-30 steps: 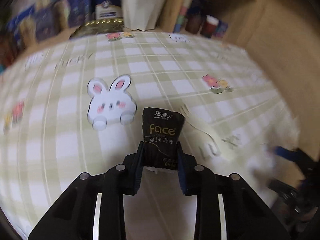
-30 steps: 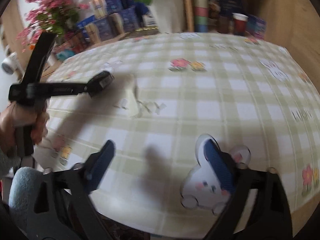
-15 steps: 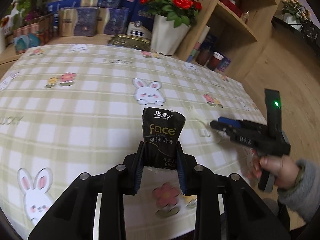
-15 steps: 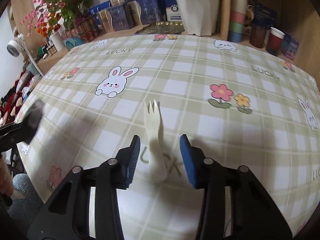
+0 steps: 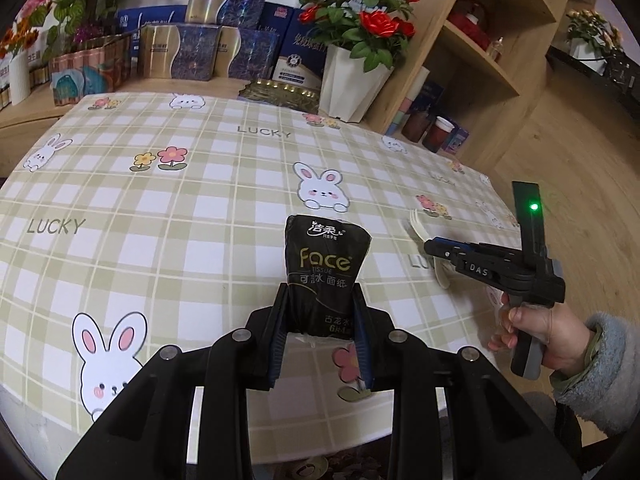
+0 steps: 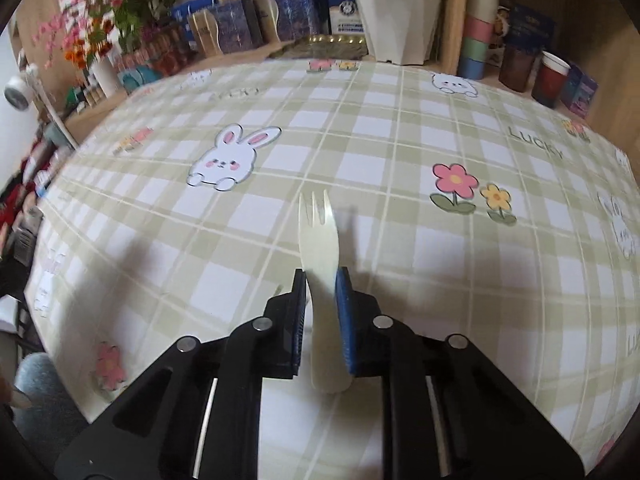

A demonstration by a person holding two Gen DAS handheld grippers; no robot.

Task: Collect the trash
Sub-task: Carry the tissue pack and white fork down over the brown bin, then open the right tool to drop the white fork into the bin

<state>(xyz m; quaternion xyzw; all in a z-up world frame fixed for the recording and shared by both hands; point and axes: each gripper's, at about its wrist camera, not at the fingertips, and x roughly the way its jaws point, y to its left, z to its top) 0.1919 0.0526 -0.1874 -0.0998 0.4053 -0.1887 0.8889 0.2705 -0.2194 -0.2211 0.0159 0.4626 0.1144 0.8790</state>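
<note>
Jaws of my right gripper had just been closing onto the pale plastic fork lying on the checked tablecloth, pinching its handle. It looked light, stiff, slippery. My left gripper clamped the soft black tissue pack.

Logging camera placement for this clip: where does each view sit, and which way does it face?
Left wrist: on the left tool, looking forward and down across the checked tablecloth; shows its fingers clamping a black tissue pack, plus the person's right hand.
Right wrist: on the right tool, looking down the table; its fingers have just closed on a pale fork.
Shared: fork, tablecloth, white flower pot.
</note>
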